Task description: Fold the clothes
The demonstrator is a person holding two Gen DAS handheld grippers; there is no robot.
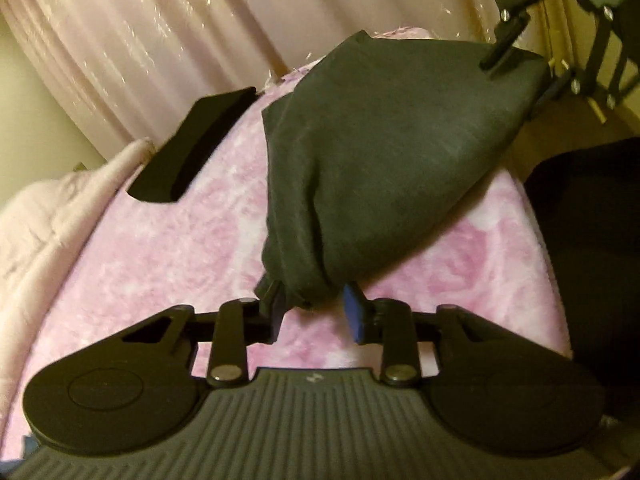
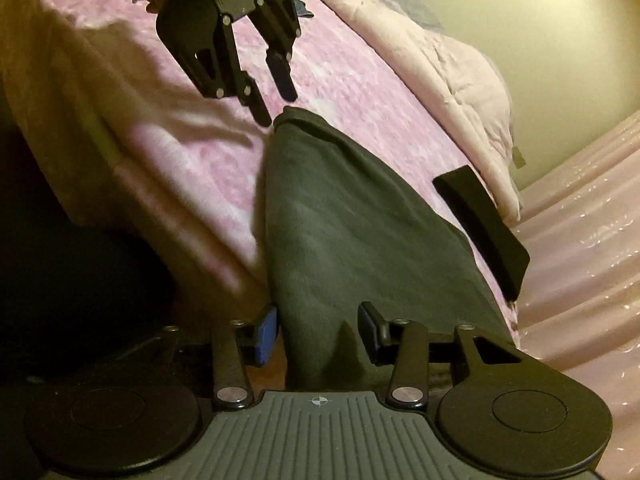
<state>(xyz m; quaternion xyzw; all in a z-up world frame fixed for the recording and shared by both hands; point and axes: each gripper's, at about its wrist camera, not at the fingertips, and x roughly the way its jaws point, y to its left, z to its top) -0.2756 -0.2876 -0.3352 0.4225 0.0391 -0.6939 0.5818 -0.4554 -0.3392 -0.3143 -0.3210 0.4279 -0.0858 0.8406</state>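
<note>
pink bed (image 1: 168, 264) bearing a dark garment (image 1: 384, 152), long axis running between the grippers. left gripper (image 1: 316, 308) and right gripper (image 2: 320, 330) sit at opposite ends, equally near; each stands partly spread astride bunched cloth, pinch uncertain.

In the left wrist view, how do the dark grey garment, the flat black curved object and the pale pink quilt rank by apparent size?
1. Dark grey garment
2. Pale pink quilt, partly cut off
3. Flat black curved object
</note>
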